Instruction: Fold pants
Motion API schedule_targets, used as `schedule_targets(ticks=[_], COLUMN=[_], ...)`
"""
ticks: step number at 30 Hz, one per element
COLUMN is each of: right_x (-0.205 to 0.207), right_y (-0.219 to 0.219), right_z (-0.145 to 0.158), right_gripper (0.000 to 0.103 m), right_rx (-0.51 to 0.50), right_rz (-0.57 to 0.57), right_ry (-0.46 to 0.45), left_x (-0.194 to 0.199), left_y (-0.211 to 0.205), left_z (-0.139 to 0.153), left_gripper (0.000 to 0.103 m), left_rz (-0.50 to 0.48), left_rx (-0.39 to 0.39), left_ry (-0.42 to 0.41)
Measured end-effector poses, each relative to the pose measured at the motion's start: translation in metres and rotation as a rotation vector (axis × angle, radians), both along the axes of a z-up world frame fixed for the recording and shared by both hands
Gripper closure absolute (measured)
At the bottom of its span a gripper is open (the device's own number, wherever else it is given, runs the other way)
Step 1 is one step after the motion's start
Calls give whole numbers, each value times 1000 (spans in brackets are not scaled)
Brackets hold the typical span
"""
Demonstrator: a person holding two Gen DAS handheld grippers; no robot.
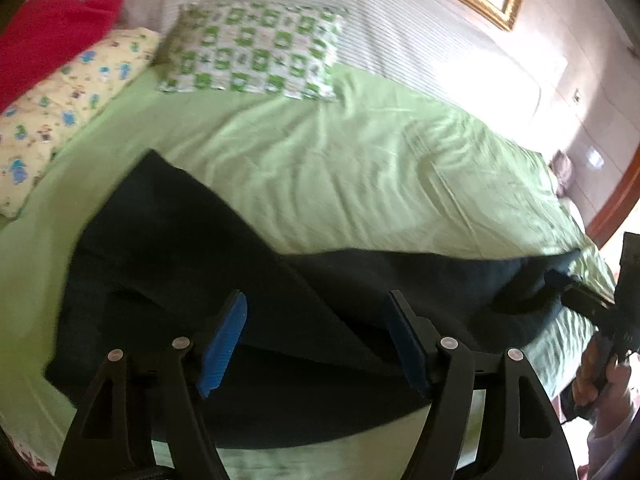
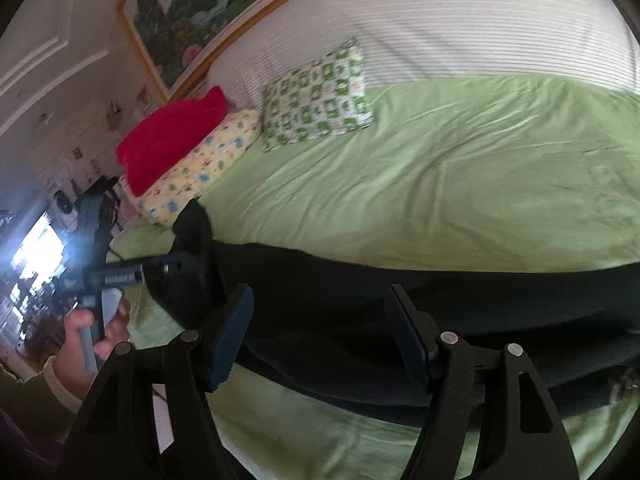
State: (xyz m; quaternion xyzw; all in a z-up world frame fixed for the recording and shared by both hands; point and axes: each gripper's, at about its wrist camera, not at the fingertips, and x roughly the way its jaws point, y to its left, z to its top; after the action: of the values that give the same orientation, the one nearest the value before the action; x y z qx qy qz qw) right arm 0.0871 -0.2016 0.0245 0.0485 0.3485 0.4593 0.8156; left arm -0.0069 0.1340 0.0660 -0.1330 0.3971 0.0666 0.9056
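Dark navy pants (image 1: 224, 264) lie stretched along the near edge of a green bed sheet (image 1: 320, 168); they also show in the right wrist view (image 2: 400, 304). My left gripper (image 1: 316, 344) is open, its blue pads spread just above the pants' wide end. My right gripper (image 2: 320, 336) is open above the middle of the pants. In the left wrist view the right gripper (image 1: 592, 300) is at the pants' right end. In the right wrist view the left gripper (image 2: 176, 268) is at the pants' left end, hand-held.
A green-patterned pillow (image 1: 256, 52), a yellow printed pillow (image 1: 68, 108) and a red cloth (image 1: 52, 36) lie at the bed's far side by a striped headboard (image 1: 400, 16). A gold-framed picture (image 2: 200, 8) hangs above. The bed's near edge drops off below the grippers.
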Motion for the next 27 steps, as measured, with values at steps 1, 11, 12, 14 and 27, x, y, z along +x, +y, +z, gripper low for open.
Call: schedule_targets(ticks=[1, 11, 12, 14, 27], right_x=[-1, -15, -17, -20, -23], right_y=[5, 60, 67, 81, 156], right_z=[-1, -3, -3, -4, -22], right_gripper=[33, 33, 33, 33, 33], right_rx=[-2, 18, 18, 19, 10], right_rz=[12, 136, 151, 181, 342], right_ry=[2, 29, 31, 41, 132], left_x=[0, -11, -11, -10, 30], left_y=[5, 57, 61, 69, 118], left_z=[1, 10, 11, 12, 22], left_gripper=[31, 27, 26, 26, 23], left_rz=[10, 119, 127, 139, -54], left_rx=[4, 26, 33, 47, 126], left_ry=[-3, -14, -14, -12, 50])
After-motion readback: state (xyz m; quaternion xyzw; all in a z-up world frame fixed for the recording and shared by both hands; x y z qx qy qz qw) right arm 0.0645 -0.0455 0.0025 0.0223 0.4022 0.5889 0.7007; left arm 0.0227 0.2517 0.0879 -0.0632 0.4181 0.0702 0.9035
